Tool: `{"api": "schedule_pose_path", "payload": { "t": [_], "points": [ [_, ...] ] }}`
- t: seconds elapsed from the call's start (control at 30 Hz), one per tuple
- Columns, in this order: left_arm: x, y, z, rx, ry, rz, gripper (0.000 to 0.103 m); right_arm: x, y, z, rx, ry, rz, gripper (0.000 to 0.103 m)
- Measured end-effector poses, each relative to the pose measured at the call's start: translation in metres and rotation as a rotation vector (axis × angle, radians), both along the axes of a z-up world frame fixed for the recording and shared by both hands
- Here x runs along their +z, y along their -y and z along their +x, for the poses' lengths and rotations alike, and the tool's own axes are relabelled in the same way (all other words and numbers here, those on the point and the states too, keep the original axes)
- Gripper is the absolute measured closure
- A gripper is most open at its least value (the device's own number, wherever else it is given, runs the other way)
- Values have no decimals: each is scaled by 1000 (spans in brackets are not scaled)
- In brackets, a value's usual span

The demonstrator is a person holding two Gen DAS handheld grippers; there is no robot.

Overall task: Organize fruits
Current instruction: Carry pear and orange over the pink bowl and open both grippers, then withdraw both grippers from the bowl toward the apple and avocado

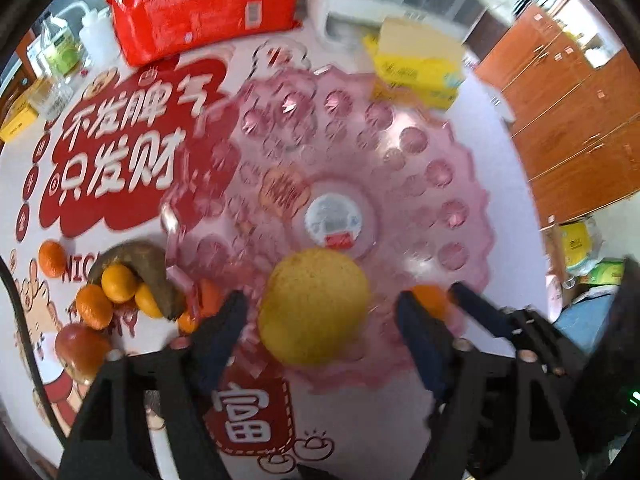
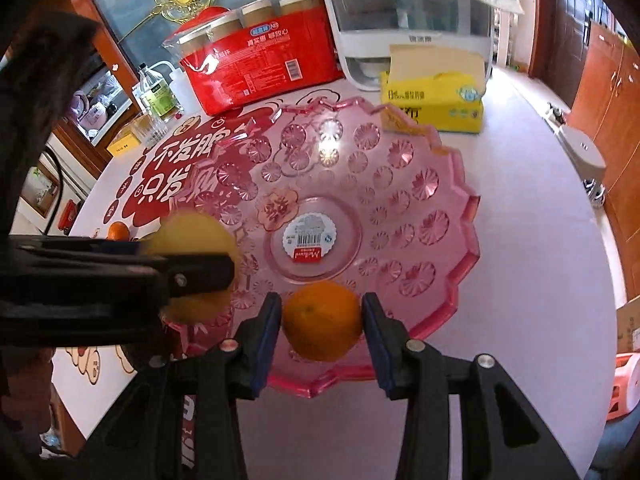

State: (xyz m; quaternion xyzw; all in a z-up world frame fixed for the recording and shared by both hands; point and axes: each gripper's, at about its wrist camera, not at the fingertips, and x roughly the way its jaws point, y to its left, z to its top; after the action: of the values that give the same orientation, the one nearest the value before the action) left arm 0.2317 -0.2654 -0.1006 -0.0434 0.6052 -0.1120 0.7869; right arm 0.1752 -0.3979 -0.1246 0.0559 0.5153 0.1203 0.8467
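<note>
A pink see-through fruit bowl [image 1: 400, 140] [image 2: 432, 184] stands on the printed white tablecloth. In the left wrist view a big yellow fruit [image 1: 314, 306] lies on the bowl's near side. My left gripper [image 1: 320, 304] is open around it, with a gap at each pad. In the right wrist view a mandarin [image 2: 322, 322] rests on the bowl's near wall between the pads of my right gripper [image 2: 322, 312], which stand right at its sides and barely clear of it. Left of the bowl lie several mandarins [image 1: 120, 282], a brown curved piece [image 1: 136, 258] and a red apple [image 1: 80, 344].
Behind the bowl are a red package [image 1: 204, 4], a yellow tissue box [image 1: 416, 68], clear bottles [image 1: 60, 52] and a white appliance [image 2: 412, 32]. The table's edge curves along the right, with wooden cabinets [image 1: 580, 120] beyond it.
</note>
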Motion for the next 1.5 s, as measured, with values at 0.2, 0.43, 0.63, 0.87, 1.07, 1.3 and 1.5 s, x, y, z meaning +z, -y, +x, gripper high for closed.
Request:
{"api": "schedule_pose_path", "payload": {
  "t": [0.2, 0.43, 0.63, 0.87, 1.07, 1.3, 1.5],
  "points": [
    [21, -10, -9, 2, 64, -11, 18, 2, 5, -3, -34, 0, 12, 46],
    [30, -49, -34, 72, 74, 4, 18, 16, -7, -14, -20, 19, 22, 41],
    [37, -94, -60, 148, 101, 34, 18, 20, -22, -25, -30, -4, 57, 41],
    [44, -145, -88, 180, 145, 69, 18, 25, -47, -41, -44, -15, 52, 41],
    [43, -185, -103, 189, 145, 75, 18, 35, -77, -57, -28, 17, 38, 41],
    [43, -216, -109, 147, 146, 92, 18, 35, -108, -66, -44, 21, 50, 41],
    [38, -235, -106, 84, 128, 100, 18, 26, -136, -70, -69, 0, 48, 41]
  ]
}}
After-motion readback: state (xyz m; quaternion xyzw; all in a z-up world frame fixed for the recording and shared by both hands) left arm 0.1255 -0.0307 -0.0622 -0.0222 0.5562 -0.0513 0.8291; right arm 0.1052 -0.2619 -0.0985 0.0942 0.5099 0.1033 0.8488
